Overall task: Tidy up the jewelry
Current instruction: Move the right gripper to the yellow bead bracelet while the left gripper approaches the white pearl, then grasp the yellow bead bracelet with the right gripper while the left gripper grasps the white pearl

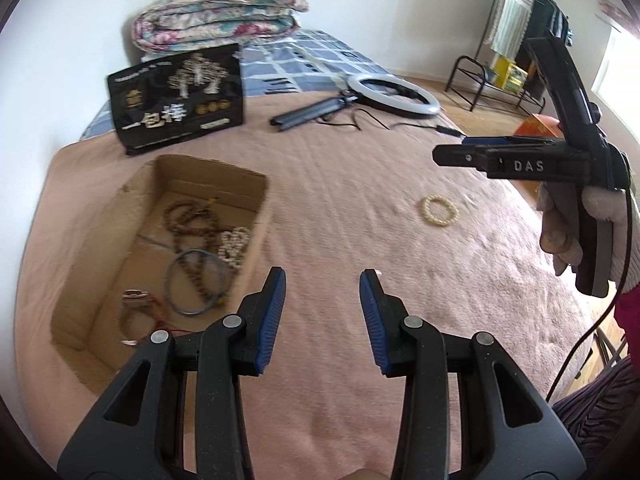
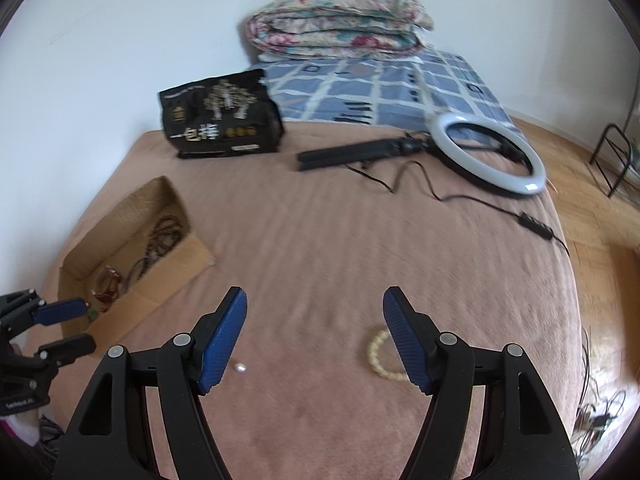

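Note:
A cardboard box (image 1: 100, 280) lies on the pink bedspread and holds brown bead strands (image 1: 188, 220), a white bead bracelet (image 1: 234, 246), a blue-grey bangle (image 1: 192, 284) and a red-corded piece (image 1: 134, 312). A cream bead bracelet (image 1: 439, 211) lies loose on the spread to the right. My left gripper (image 1: 322, 300) is open and empty beside the box. My right gripper (image 2: 314, 320) is open and empty, its right finger just over the cream bracelet (image 2: 378, 358). A tiny white bead (image 2: 240, 367) lies by its left finger. The box also shows in the right wrist view (image 2: 168, 276).
A black snack bag (image 1: 176, 100), a ring light (image 2: 488, 152) on a folded tripod with its cable (image 2: 536, 226), and a folded floral quilt (image 2: 340, 24) lie at the far end of the bed. A black rack (image 1: 492, 84) stands on the wooden floor.

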The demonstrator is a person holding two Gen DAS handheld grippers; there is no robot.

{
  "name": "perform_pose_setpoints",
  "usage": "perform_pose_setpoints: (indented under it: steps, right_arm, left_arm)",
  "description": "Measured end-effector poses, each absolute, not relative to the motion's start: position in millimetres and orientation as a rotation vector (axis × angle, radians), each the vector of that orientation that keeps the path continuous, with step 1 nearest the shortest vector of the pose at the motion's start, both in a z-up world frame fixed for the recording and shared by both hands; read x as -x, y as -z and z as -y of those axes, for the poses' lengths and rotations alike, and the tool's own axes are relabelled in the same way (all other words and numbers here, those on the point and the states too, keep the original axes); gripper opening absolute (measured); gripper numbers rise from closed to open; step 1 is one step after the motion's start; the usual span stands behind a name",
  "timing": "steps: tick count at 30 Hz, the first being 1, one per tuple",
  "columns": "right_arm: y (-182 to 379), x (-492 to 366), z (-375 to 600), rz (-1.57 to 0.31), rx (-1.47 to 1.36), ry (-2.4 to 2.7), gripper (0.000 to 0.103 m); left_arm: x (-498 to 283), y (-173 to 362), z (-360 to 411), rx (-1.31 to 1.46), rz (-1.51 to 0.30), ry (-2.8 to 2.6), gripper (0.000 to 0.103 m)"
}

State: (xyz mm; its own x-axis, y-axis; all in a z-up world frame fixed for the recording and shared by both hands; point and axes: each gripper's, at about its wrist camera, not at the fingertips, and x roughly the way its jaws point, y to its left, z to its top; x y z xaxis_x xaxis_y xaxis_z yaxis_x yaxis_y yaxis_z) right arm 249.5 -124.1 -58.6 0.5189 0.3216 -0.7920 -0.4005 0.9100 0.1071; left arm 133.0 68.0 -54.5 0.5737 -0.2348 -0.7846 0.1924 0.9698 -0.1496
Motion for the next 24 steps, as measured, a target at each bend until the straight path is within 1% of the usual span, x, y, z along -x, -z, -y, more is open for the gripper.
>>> perform_pose_setpoints:
  steps: [8, 12, 13, 14, 20, 22, 23, 24]
  right_arm:
    - [85, -261, 165, -0.986, 0.055, -0.351, 0.070]
    - [102, -266, 182, -1.028, 0.023, -0.319, 0.070]
    - [106, -268, 186, -1.039, 0.019, -0.312, 0.070]
    - [111, -269, 190, -1.048, 0.017, -0.304, 0.070]
    - [126, -274, 204, -1.078, -0.001, -0.281, 0.070]
    - [131, -276, 206, -1.088, -0.008, -0.279, 0.070]
    - [133, -277, 206, -1.093, -0.010, -0.280, 0.069]
    - [136, -278, 206, -1.097, -0.011, -0.282, 0.067]
  left_arm:
    - [-146, 74, -37, 0.061, -0.963, 0.307, 0.039]
    - [-152, 86, -21, 0.023, -0.973, 0.324, 0.038]
    - [-154, 90, -17, 0.010, -0.979, 0.328, 0.037]
    - [-155, 94, -13, 0.002, -0.985, 0.332, 0.033]
    - [-167, 121, 8, -0.032, -1.030, 0.356, 0.031]
    - [-171, 129, 13, -0.030, -1.043, 0.366, 0.027]
    - [-173, 133, 16, -0.033, -1.049, 0.365, 0.026]
    - [-175, 137, 17, -0.038, -1.052, 0.358, 0.026]
